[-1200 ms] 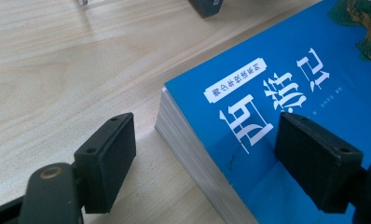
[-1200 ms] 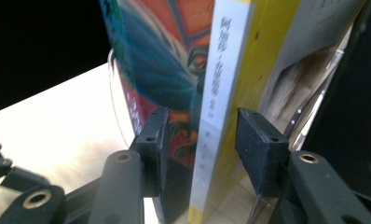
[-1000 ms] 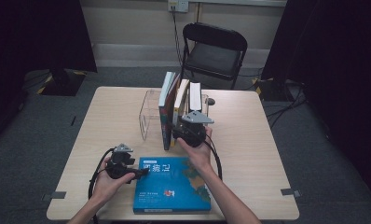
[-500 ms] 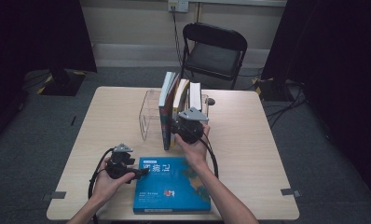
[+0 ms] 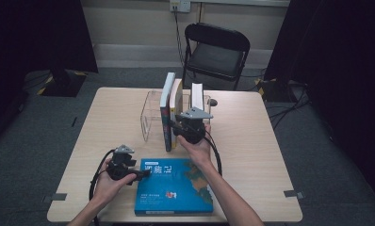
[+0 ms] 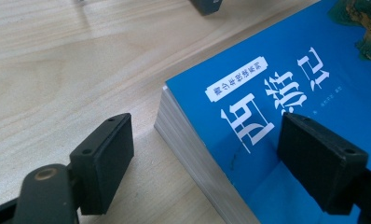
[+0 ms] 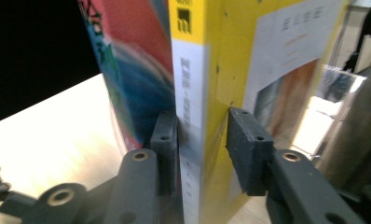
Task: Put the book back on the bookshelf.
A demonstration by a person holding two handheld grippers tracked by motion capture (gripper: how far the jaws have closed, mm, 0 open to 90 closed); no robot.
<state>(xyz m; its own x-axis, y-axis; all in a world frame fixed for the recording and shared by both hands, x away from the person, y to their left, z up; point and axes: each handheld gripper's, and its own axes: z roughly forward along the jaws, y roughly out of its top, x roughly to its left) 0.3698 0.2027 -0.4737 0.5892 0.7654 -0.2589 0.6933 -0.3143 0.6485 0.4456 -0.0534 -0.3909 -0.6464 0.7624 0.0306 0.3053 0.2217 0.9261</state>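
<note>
Yellow book (image 7: 221, 70) stands upright in the clear acrylic book holder (image 5: 150, 115) mid-tabletop, spine toward the person. Right claw (image 7: 202, 140) is on its spine edge: one jaw wedged between it and the teal-spined book (image 5: 167, 108) next door, the other jaw against the yellow cover. Looks clamped on the book, jaws narrow. From the high view the right claw (image 5: 191, 129) sits level at the near end of the row, hand behind it.

Third book, white-spined (image 5: 197, 96), stands just right of the yellow one, same holder. Small gap between them.

Blue book (image 5: 174, 186) lies flat at the near edge of the tabletop (image 5: 270, 155), cover up, white Chinese title. Left claw (image 6: 207, 163) is wide open and straddles its near-left corner: one jaw over the bare wood beside the page edge, the other over the cover by the title. Can't tell if either jaw touches. Nothing gripped. In the high view the left claw (image 5: 122, 165) lies low just left of the blue book, cable looping back toward the person.

Black folding chair (image 5: 216, 49) behind the tabletop, wall outlet (image 5: 180, 5) above it, cables on the floor to the right.
</note>
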